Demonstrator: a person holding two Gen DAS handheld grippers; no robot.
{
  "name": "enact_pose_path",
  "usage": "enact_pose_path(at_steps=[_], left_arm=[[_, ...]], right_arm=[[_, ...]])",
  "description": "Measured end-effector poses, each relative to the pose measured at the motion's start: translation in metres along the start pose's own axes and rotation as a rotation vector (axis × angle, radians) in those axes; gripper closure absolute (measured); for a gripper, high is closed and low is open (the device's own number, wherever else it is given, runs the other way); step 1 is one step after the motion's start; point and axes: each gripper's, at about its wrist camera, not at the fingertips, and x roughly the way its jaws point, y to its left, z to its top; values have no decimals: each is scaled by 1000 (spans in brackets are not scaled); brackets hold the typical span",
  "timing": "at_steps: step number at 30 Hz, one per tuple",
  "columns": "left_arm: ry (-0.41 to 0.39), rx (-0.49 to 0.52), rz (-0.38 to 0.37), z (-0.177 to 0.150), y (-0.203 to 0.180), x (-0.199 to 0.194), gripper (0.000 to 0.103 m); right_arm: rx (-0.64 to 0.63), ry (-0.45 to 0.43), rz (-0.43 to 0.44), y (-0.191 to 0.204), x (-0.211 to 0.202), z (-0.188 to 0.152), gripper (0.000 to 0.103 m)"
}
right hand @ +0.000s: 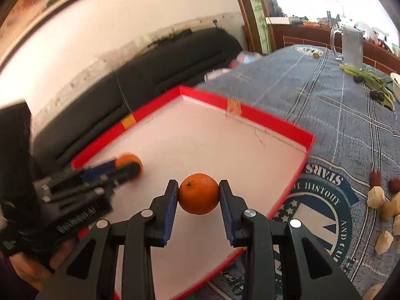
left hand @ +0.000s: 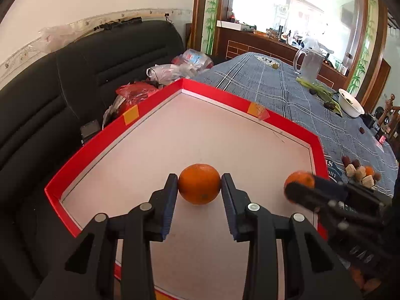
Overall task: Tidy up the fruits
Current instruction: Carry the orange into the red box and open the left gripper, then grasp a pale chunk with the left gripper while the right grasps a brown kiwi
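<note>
My left gripper (left hand: 199,185) is shut on an orange (left hand: 199,188), its pads pressing both sides, low over the white floor of the red-rimmed tray (left hand: 215,93). Whether this fruit touches the floor I cannot tell. My right gripper (right hand: 199,192) is shut on a second orange (right hand: 198,194) above the tray's (right hand: 265,118) near right part. In the left wrist view the right gripper (left hand: 303,187) shows blurred at the tray's right edge with its orange (left hand: 298,178). From the right wrist the left gripper (right hand: 127,166) appears blurred at the left with its orange (right hand: 128,159).
The tray lies on a blue checked tablecloth (left hand: 275,85). Dates and walnuts (right hand: 377,197) lie right of the tray. Farther back stand a glass jug (left hand: 308,63), green beans (left hand: 322,91) and a white bowl (left hand: 351,102). A black sofa (left hand: 75,80) with plastic bags (left hand: 170,71) borders the left.
</note>
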Motion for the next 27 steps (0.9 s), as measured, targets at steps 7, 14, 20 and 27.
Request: enact_pose_path(at_steps=[7,14,20,27], left_arm=[[0,-26,67,4,-3,0,34],[-28,21,52,9,-34,-20,25],[-65,173,-35,6,-100,-42,15],[-11,371,-185,-18,-182,-49,15]], right_arm=[[40,-83,67,-8,-28,-3,56],[143,-184,88,-38,-65,4,50],[198,-277,-54,-108,-141,-4,46],[335,-239,-319,-225,-197,-12,39]])
